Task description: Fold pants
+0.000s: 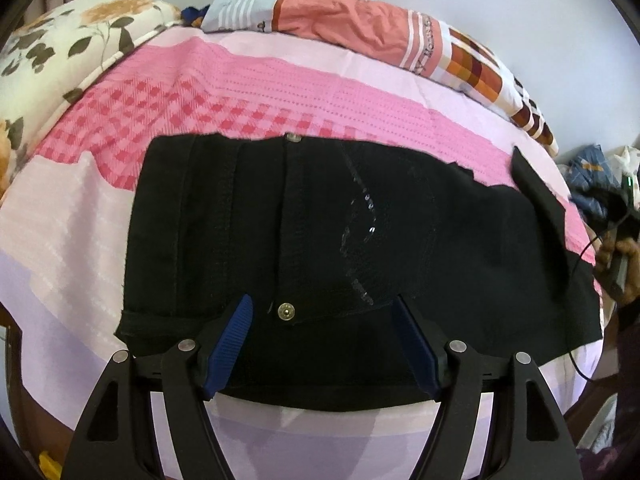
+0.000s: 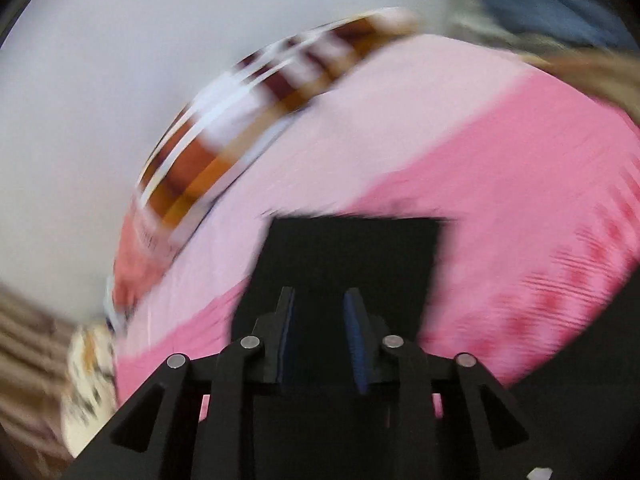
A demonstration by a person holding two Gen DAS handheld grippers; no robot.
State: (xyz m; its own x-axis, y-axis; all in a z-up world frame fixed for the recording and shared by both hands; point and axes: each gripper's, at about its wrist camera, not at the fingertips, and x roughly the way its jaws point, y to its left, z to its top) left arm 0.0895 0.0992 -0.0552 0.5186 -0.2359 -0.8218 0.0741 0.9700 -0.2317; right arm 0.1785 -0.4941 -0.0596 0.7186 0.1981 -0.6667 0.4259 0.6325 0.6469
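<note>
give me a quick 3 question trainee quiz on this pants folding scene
1. True or false: the left tool stands open over the black pants.
2. What does the right tool have between its fingers?
A. a pillow
B. black pants fabric
C. a cable
3. Fill in: the pants lie on a ____ bedsheet.

Key:
1. True. Its blue pads are spread wide, with the brass button between them.
2. B. The view is motion blurred, so whether the fabric is clamped cannot be told.
3. Pink.
</note>
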